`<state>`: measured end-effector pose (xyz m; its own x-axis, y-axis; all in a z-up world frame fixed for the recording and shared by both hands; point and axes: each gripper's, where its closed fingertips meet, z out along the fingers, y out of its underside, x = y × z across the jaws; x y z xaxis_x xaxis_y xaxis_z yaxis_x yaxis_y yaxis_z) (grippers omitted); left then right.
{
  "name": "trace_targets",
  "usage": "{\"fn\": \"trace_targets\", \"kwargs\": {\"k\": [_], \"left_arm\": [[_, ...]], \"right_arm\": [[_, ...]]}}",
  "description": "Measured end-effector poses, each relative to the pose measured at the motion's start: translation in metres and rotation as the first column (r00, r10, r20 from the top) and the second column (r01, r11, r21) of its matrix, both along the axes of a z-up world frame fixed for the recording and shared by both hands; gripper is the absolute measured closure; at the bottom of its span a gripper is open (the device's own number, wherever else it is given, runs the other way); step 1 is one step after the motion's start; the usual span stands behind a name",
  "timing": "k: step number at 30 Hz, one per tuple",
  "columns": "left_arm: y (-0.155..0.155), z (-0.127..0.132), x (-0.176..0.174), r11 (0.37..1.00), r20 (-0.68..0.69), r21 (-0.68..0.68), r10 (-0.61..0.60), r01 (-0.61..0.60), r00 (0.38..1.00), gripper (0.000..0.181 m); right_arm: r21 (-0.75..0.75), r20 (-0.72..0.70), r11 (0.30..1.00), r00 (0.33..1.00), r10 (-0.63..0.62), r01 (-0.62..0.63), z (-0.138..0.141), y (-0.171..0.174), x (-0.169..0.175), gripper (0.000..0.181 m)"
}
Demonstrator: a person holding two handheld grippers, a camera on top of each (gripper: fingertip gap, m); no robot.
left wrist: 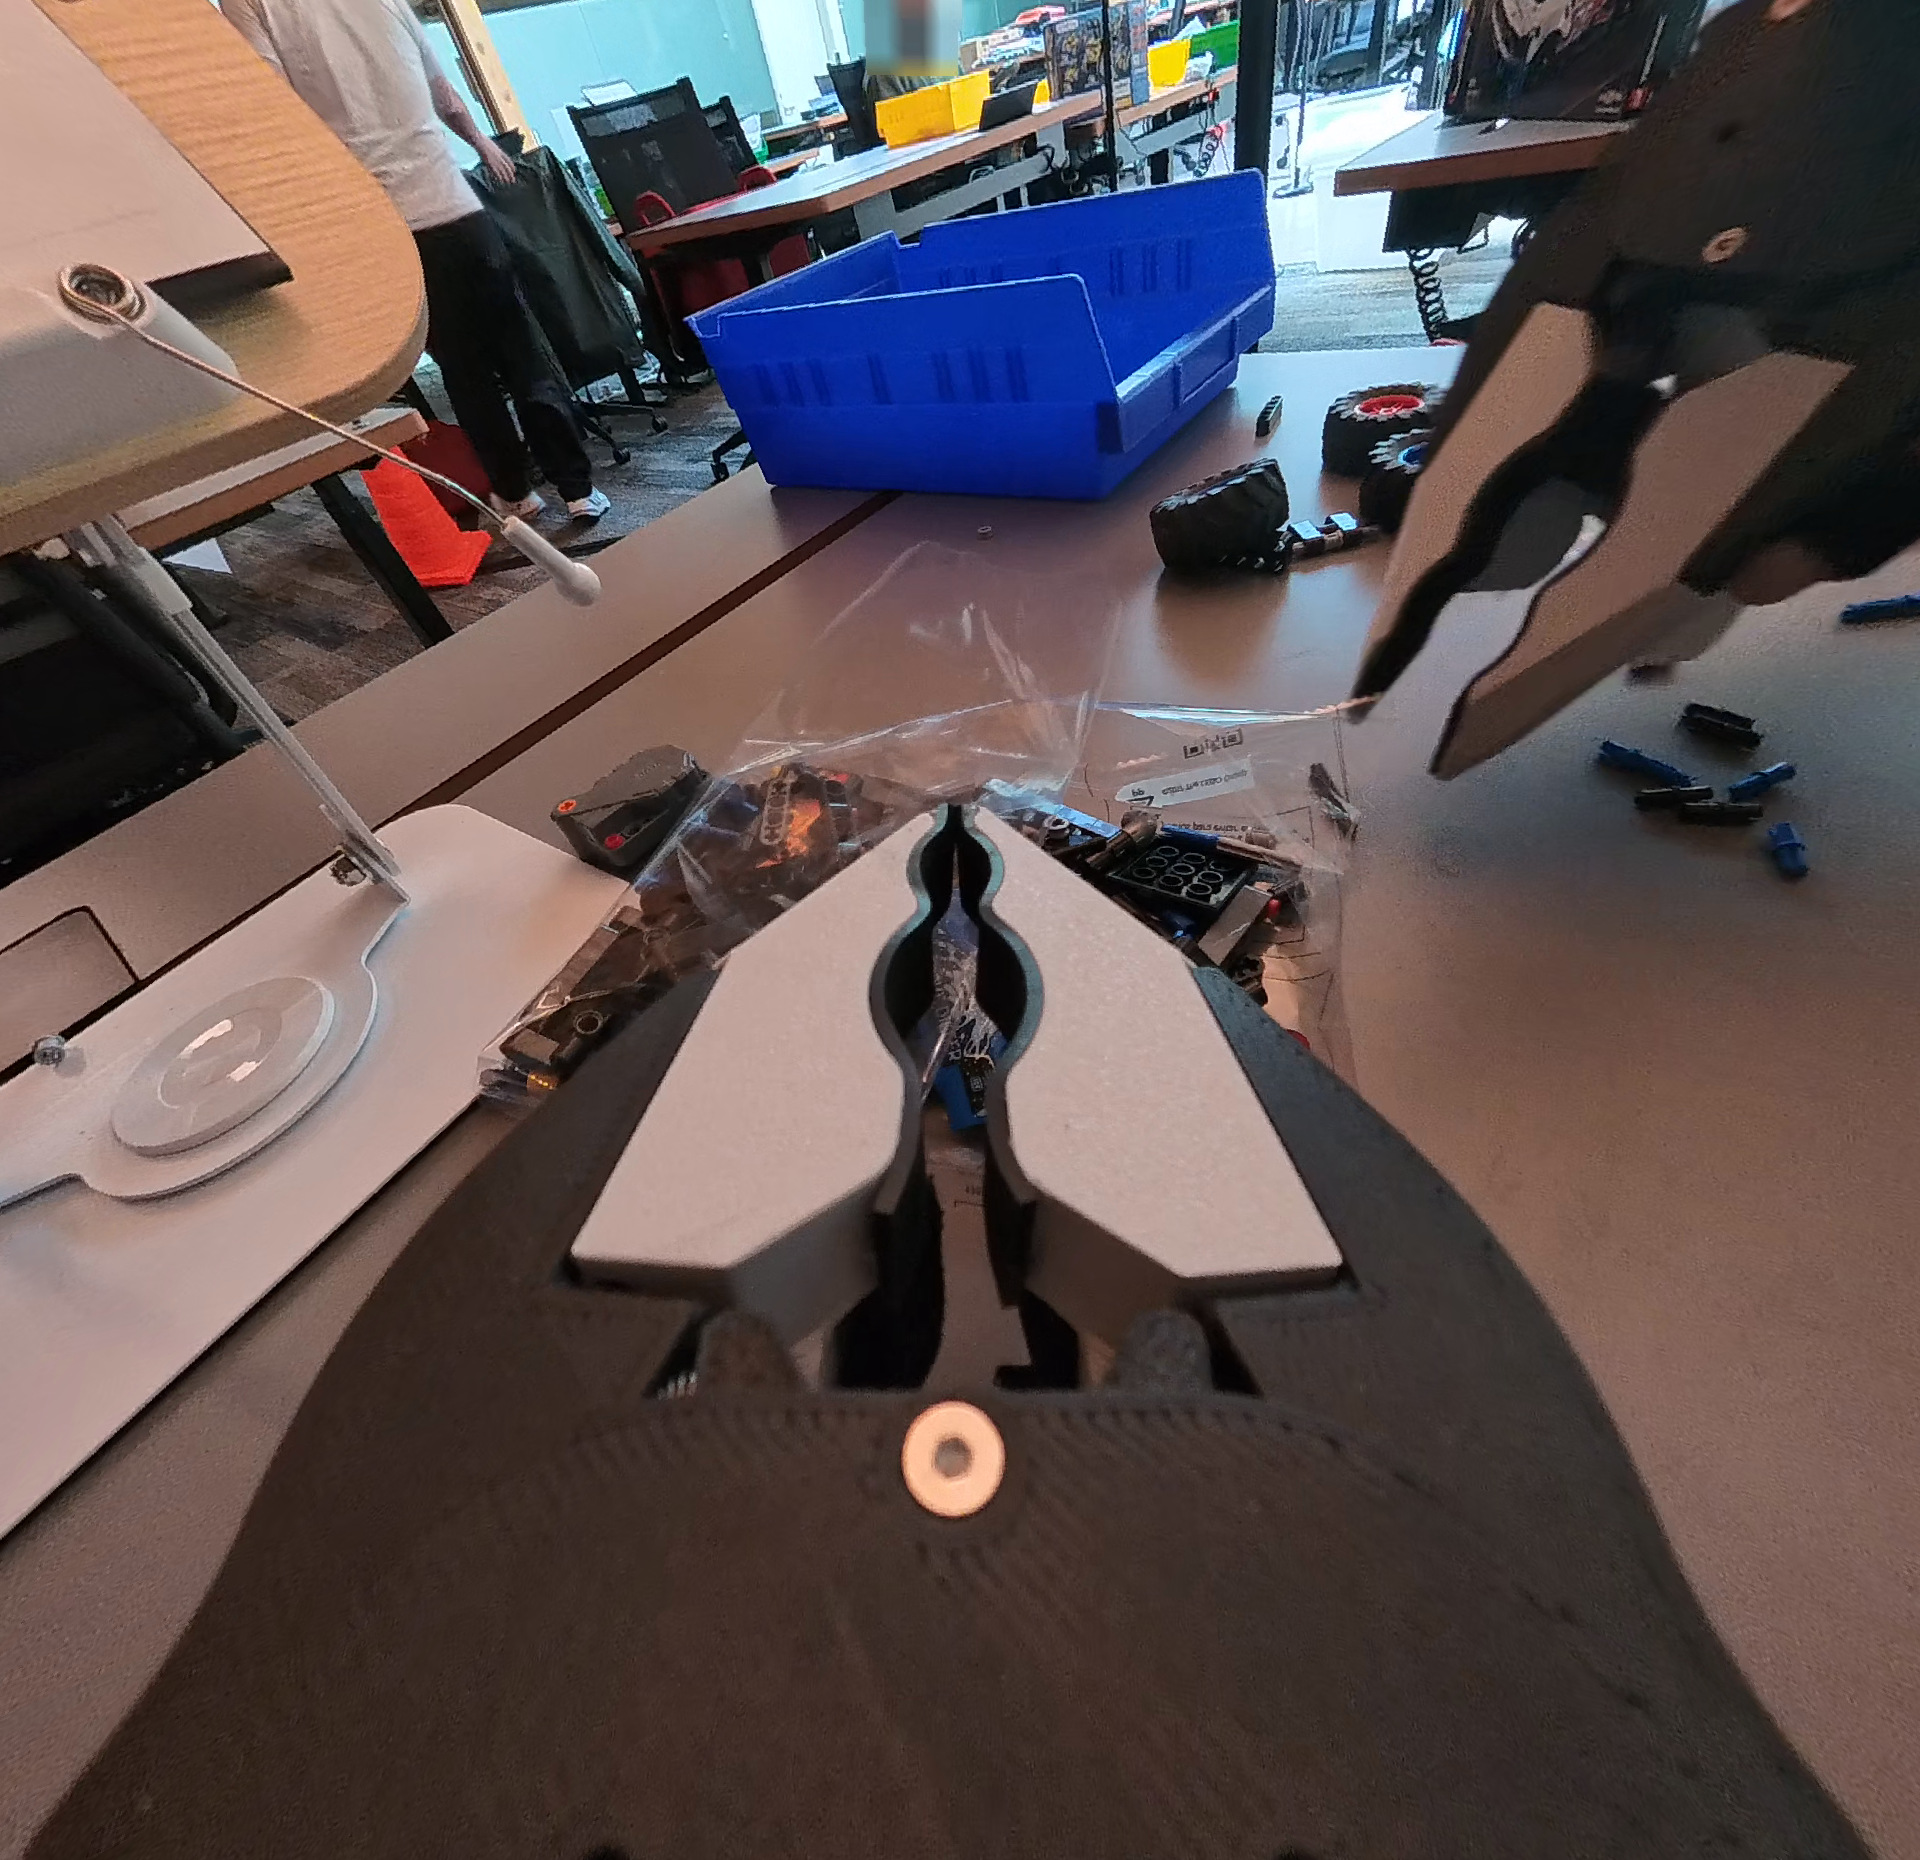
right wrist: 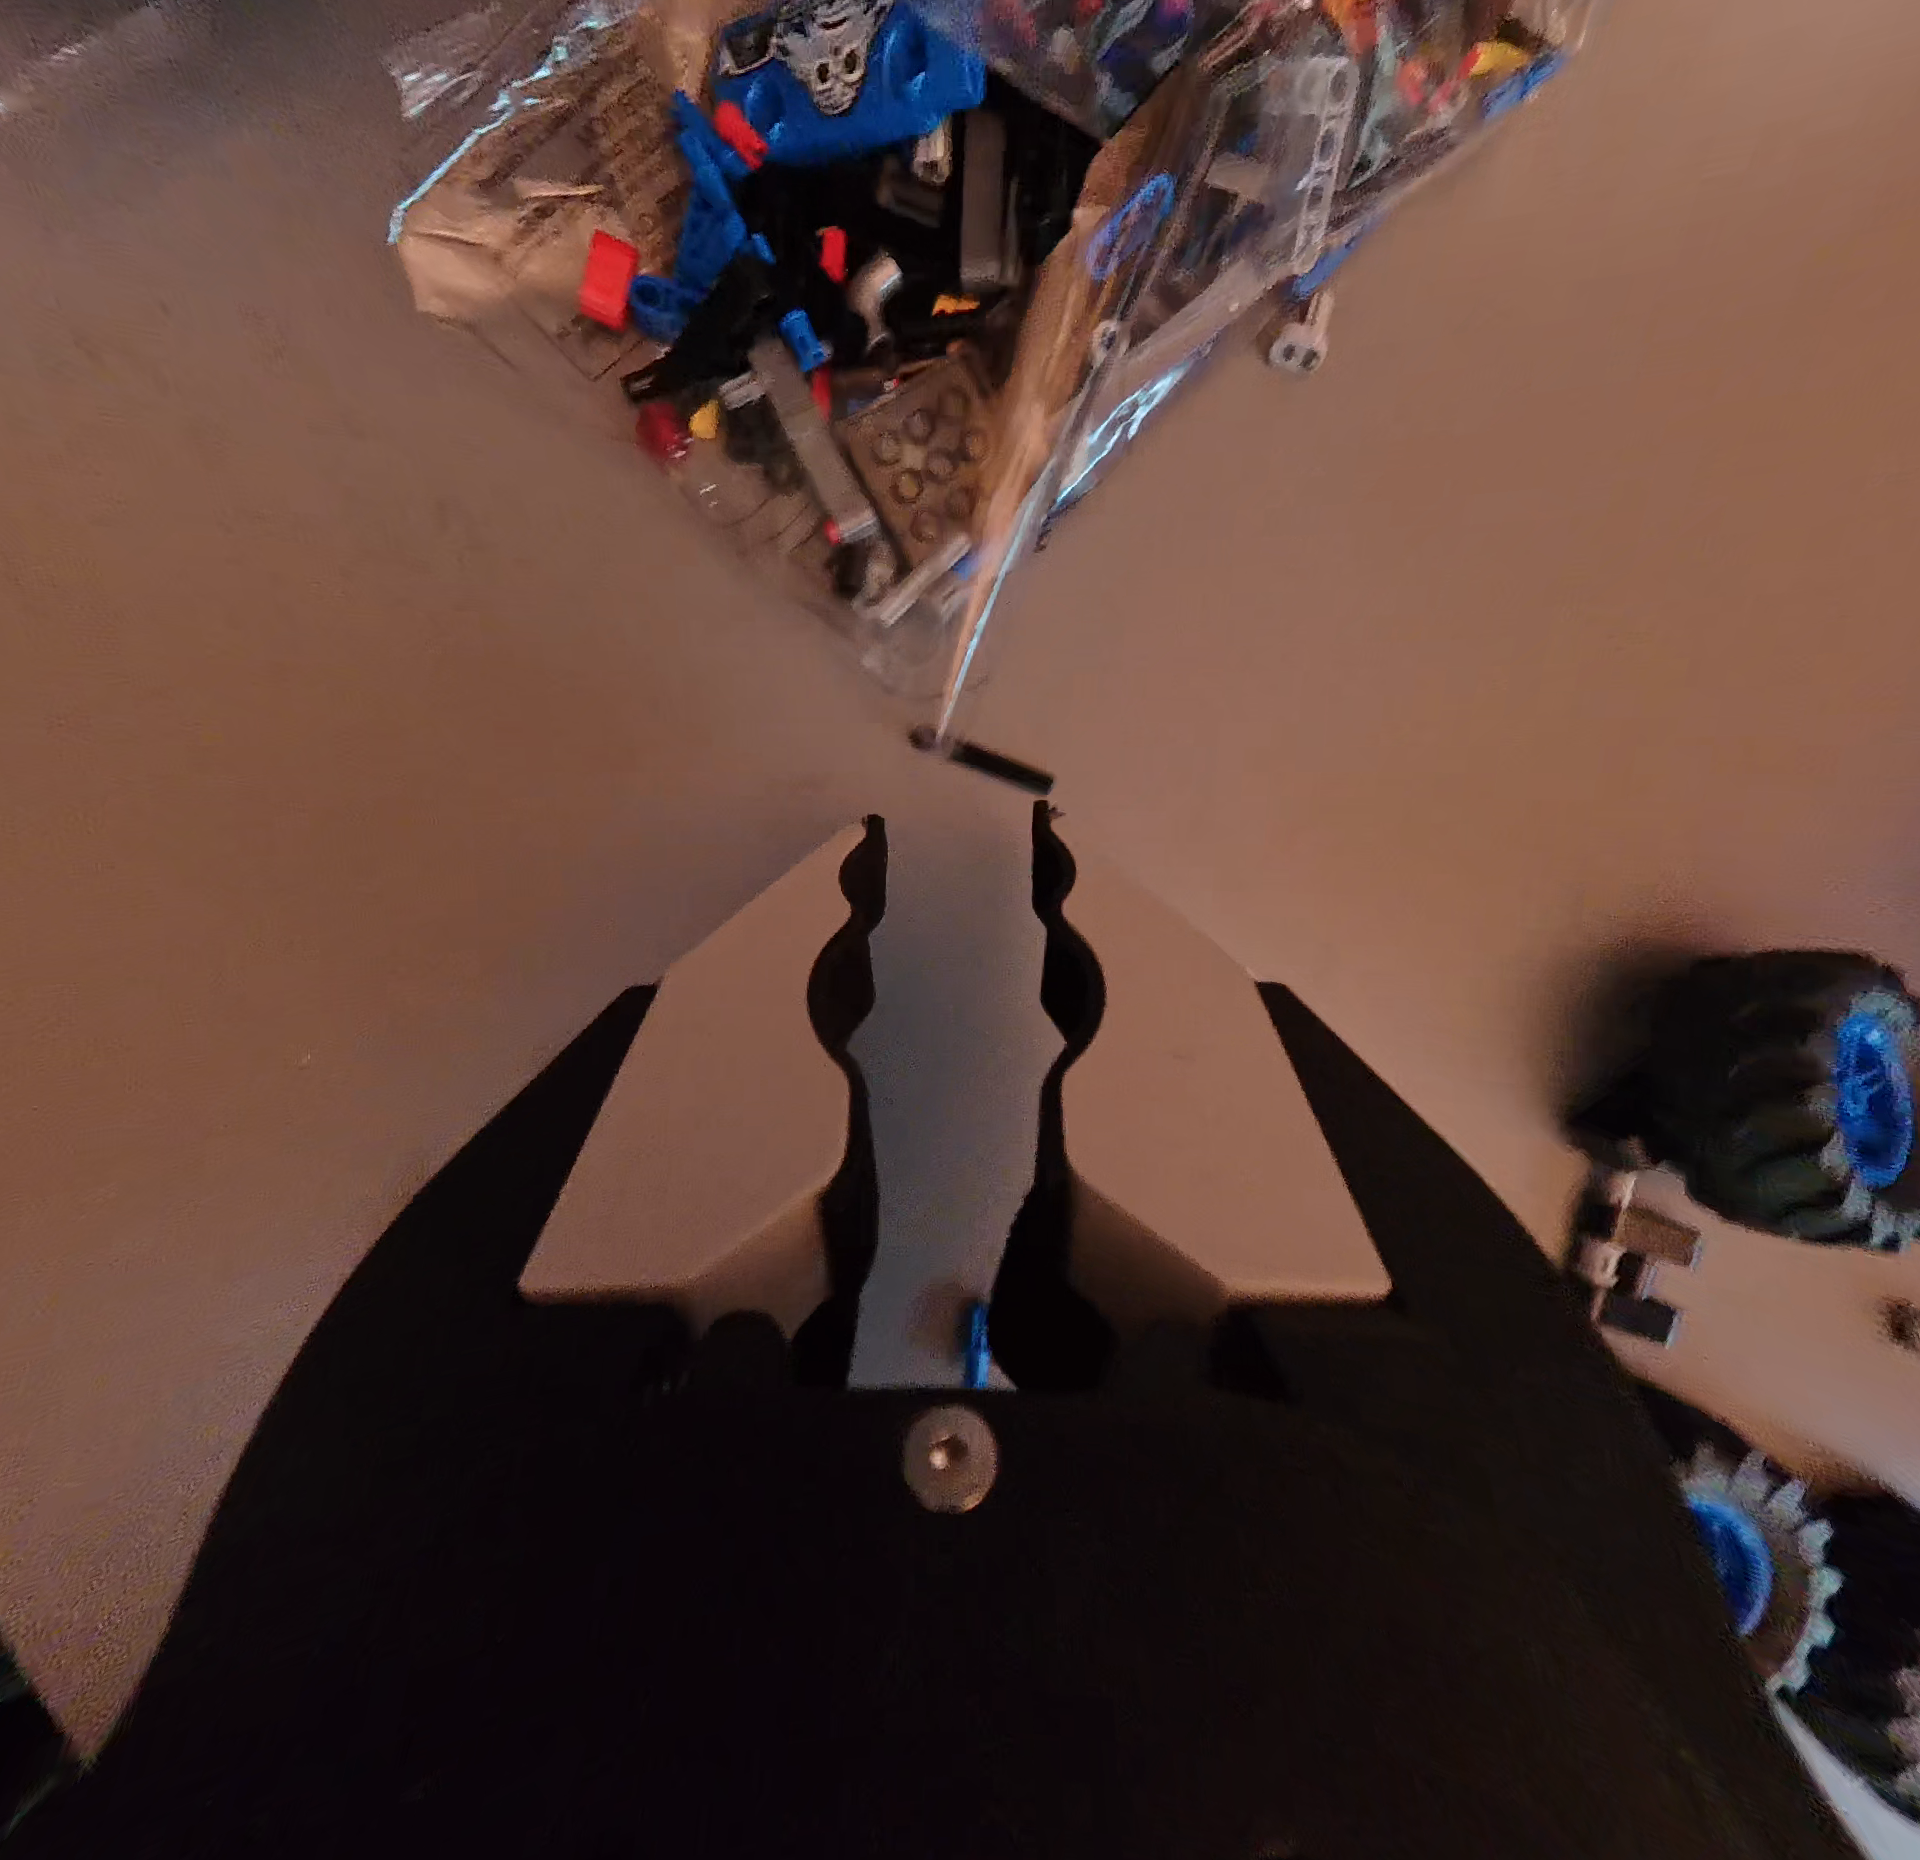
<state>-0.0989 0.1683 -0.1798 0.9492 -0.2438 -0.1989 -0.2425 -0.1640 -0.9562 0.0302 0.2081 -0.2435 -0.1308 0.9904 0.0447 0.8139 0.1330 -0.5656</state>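
A clear plastic bag [left wrist: 1174, 854] full of small building-brick parts lies on the brown table [left wrist: 1579, 1135]. My left gripper [left wrist: 956, 823] is over the bag with its jaws closed, and crumpled film shows pinched in the gap between them. My right gripper [left wrist: 1408, 730] hangs open just at the bag's far right corner. In the right wrist view the right gripper [right wrist: 956, 818] is open and empty. The bag [right wrist: 862, 283] lies just ahead of it, its corner almost at the tips. A black pin [right wrist: 987, 761] lies between the tips and that corner.
A blue bin [left wrist: 987, 356] stands at the back of the table. Black tyres [left wrist: 1221, 517] lie right of it, and wheels with blue hubs [right wrist: 1787, 1083] show beside my right gripper. Loose blue and black pins [left wrist: 1704, 782] lie right. A white stand base [left wrist: 239, 1062] is left. A person [left wrist: 416, 148] stands behind. There is about 15 cm between the tips of the two grippers.
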Motion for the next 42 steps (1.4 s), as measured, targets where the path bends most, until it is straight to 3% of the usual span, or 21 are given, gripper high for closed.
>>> {"fn": "trace_targets", "kwargs": {"k": [5, 8, 14, 17, 23, 28, 33, 35, 38, 42], "left_arm": [[0.000, 0.001, -0.001, 1.000, 0.005, 0.002, 0.002, -0.002, 1.000, 0.181], [0.000, 0.000, 0.000, 1.000, 0.006, 0.000, 0.000, 0.000, 1.000, 0.181], [0.000, 0.001, 0.000, 1.000, 0.007, 0.002, 0.000, 0.000, 1.000, 0.181], [0.000, 0.000, 0.000, 1.000, 0.005, 0.000, 0.000, 0.000, 1.000, 0.181], [0.000, 0.001, -0.001, 1.000, 0.005, 0.003, 0.003, -0.003, 1.000, 0.181], [0.000, 0.001, -0.001, 1.000, 0.008, 0.001, 0.002, -0.002, 1.000, 0.181], [0.000, 0.001, -0.001, 1.000, 0.008, 0.003, 0.002, -0.002, 1.000, 0.181], [0.000, 0.001, -0.001, 1.000, 0.008, 0.005, 0.002, -0.002, 1.000, 0.181], [0.000, 0.001, -0.001, 1.000, 0.009, 0.007, 0.002, -0.002, 1.000, 0.181], [0.000, 0.002, -0.001, 1.000, 0.008, 0.010, 0.006, -0.006, 1.000, 0.181]], "right_arm": [[-0.037, 0.052, 0.995, 0.994, 0.095, -0.093, -0.016, 0.009, -0.014, 0.159], [-0.082, 0.051, 0.987, 0.989, 0.140, -0.135, -0.017, 0.005, -0.013, 0.181], [-0.114, 0.033, 0.981, 0.987, 0.160, -0.155, -0.012, -0.008, -0.003, 0.181], [-0.125, -0.014, 0.975, 0.983, 0.184, -0.184, 0.000, -0.028, -0.004, 0.168], [-0.003, 0.017, 0.951, 0.951, 0.309, -0.309, -0.013, -0.040, -0.019, 0.153], [-0.053, 0.063, 0.927, 0.925, 0.374, -0.371, -0.018, -0.040, -0.021, 0.178], [-0.070, 0.077, 0.924, 0.921, 0.381, -0.376, -0.017, -0.045, -0.013, 0.181], [-0.075, 0.024, 0.919, 0.921, 0.389, -0.386, -0.007, -0.053, -0.013, 0.181], [-0.051, -0.135, 0.907, 0.903, 0.408, -0.418, 0.029, -0.071, -0.030, 0.181], [0.093, -0.168, 0.950, 0.935, 0.311, -0.299, 0.049, -0.046, -0.072, 0.178]]}}
